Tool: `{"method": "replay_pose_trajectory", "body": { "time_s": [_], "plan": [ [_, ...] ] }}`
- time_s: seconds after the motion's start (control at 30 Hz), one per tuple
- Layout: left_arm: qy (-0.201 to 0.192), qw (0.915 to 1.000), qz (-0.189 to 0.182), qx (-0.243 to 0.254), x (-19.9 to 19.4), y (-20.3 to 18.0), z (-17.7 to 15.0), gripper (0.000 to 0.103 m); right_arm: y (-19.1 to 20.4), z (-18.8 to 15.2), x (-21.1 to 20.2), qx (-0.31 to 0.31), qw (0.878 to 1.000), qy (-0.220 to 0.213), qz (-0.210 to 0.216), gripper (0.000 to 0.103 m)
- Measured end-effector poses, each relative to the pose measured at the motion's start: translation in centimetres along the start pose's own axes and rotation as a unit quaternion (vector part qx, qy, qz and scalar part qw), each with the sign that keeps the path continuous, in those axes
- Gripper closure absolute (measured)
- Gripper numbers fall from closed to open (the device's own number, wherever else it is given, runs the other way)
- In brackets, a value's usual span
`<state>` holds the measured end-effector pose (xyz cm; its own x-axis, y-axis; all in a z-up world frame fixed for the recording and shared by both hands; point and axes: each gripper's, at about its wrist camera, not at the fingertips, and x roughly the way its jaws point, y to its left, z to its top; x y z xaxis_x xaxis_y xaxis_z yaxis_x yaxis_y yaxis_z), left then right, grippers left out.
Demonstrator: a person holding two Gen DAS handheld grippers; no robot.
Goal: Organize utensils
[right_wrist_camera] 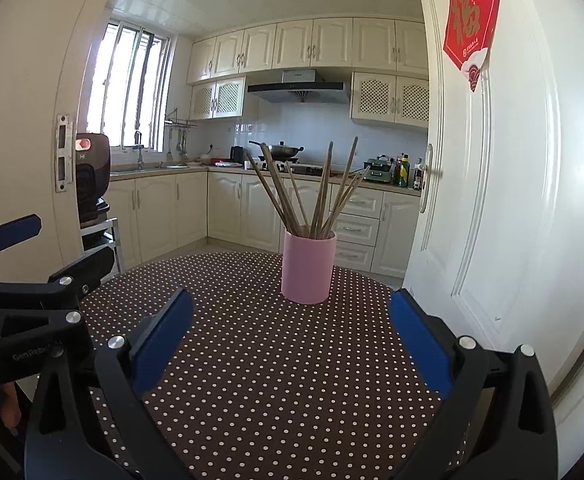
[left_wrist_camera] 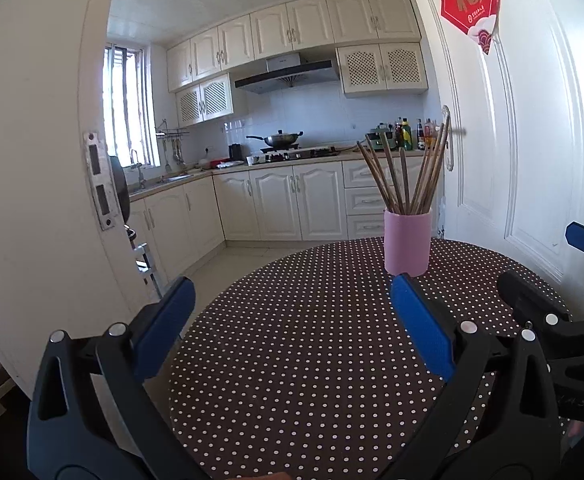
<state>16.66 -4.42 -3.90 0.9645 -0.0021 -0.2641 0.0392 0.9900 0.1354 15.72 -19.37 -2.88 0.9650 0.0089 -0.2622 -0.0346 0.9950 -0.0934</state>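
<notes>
A pink cup [left_wrist_camera: 408,242] [right_wrist_camera: 308,267] stands upright on the far side of a round table with a brown white-dotted cloth [left_wrist_camera: 312,344] [right_wrist_camera: 251,344]. Several wooden chopsticks [left_wrist_camera: 402,172] [right_wrist_camera: 312,192] fan out of the cup. My left gripper [left_wrist_camera: 289,312] is open, nothing between its blue pads, hovering above the table with the cup just beyond its right finger. My right gripper [right_wrist_camera: 292,320] is open too and empty, the cup straight ahead between its fingers. Each gripper shows at the edge of the other's view: the right one [left_wrist_camera: 552,280], the left one [right_wrist_camera: 39,256].
A white door [left_wrist_camera: 512,140] [right_wrist_camera: 492,180] with a red paper hanging stands open close to the table's right side. A white door frame [left_wrist_camera: 51,200] is on the left. Behind lie the kitchen counter [left_wrist_camera: 292,160], cabinets and a tiled floor.
</notes>
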Motion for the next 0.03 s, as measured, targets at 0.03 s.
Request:
{"method": "replay_pose_trajectory", "body": {
  "time_s": [0.03],
  "plan": [
    [0.011, 0.9999, -0.006, -0.003, 0.76, 0.07, -0.12, 0.006, -0.16, -0.04, 0.62, -0.004, 1.0, 0.008, 0.001, 0.008]
  ]
}}
